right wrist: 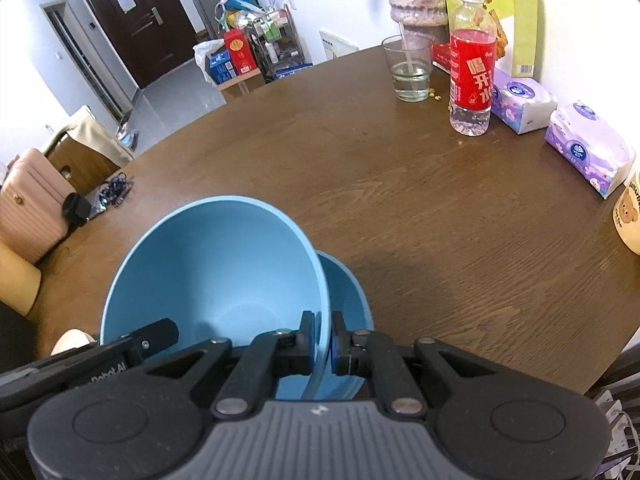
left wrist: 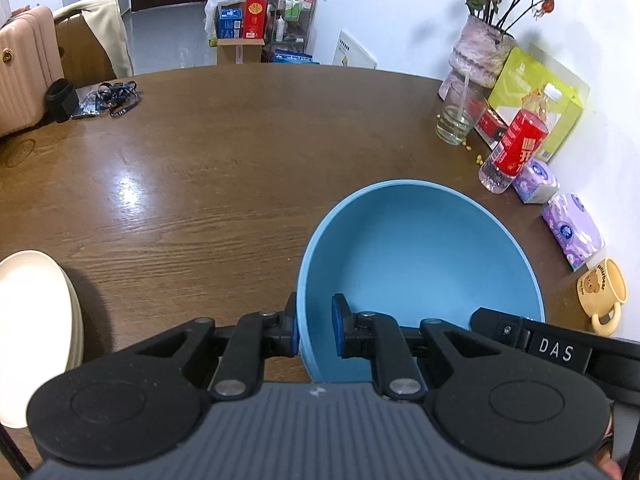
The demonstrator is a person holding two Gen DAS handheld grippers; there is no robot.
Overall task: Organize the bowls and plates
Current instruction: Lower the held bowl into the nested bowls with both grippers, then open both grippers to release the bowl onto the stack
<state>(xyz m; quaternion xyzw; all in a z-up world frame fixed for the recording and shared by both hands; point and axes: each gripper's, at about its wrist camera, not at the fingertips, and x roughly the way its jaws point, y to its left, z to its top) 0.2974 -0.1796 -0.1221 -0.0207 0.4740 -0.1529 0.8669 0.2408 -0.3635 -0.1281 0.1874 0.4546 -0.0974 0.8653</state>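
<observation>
left view only: cream plates [left wrist: 36, 332] stacked at the table [left wrist: 208, 168] edge, left of the blue bowl [left wrist: 420, 256]
right view only: a second blue bowl [right wrist: 344, 292] under the held one, on the table
left fingers [left wrist: 316, 330]: closed on the bowl's left rim, pitched steeply down
right fingers [right wrist: 322, 342]: pinching the same bowl's right rim, pitched down alike
bowl position: tilted, above the table, beside the second bowl
</observation>
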